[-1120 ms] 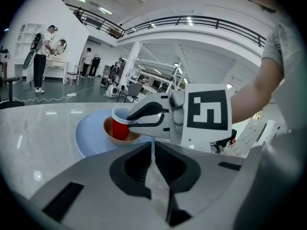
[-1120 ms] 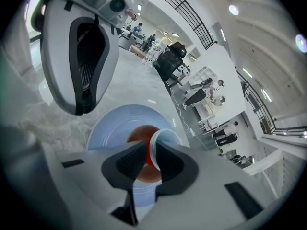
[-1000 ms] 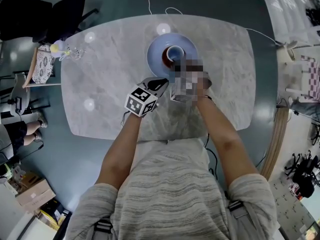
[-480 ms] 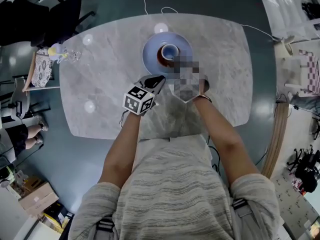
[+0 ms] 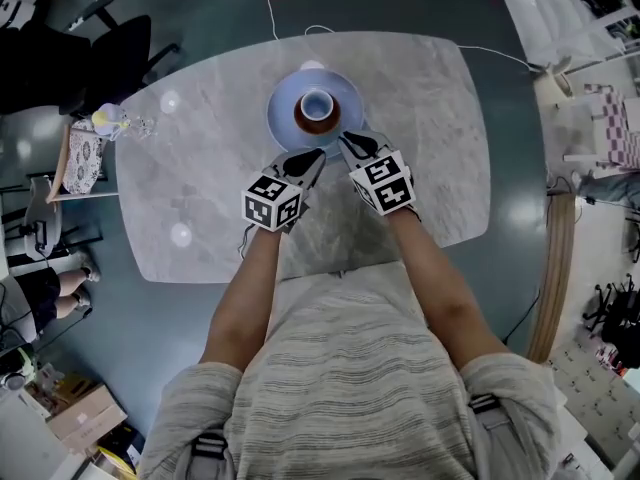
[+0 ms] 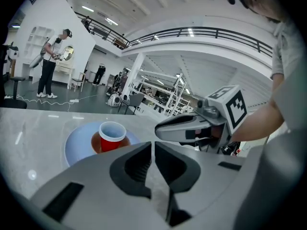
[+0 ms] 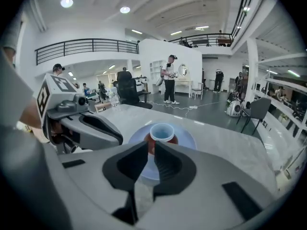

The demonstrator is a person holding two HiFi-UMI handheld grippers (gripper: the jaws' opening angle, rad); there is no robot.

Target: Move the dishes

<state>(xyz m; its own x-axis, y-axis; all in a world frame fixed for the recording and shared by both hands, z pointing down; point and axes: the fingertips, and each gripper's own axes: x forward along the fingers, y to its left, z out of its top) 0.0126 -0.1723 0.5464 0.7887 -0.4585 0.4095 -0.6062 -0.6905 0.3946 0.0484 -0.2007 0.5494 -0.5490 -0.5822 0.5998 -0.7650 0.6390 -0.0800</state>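
Note:
A red cup (image 5: 316, 105) with a white inside stands in a brown bowl (image 5: 303, 120) on a blue plate (image 5: 285, 118), at the far middle of the marble table (image 5: 200, 168). Both grippers hover side by side just short of the plate. My left gripper (image 5: 318, 155) has its jaws together and holds nothing. My right gripper (image 5: 345, 140) has just been closing; its jaws stand almost together with nothing between them. The right gripper view looks past its jaws (image 7: 151, 150) at the cup (image 7: 161, 132). In the left gripper view, cup (image 6: 112, 136) and plate (image 6: 76, 145) lie ahead on the left.
A black office chair (image 5: 120, 48) and a small side table with a patterned cloth (image 5: 85, 136) stand off the table's left end. A cable (image 5: 268, 3) runs across the floor beyond the table. People stand far off in the hall (image 7: 169, 78).
The right gripper has drawn back from over the cup and plate toward me and rolled, so its marker cube faces up. The left gripper has barely shifted.

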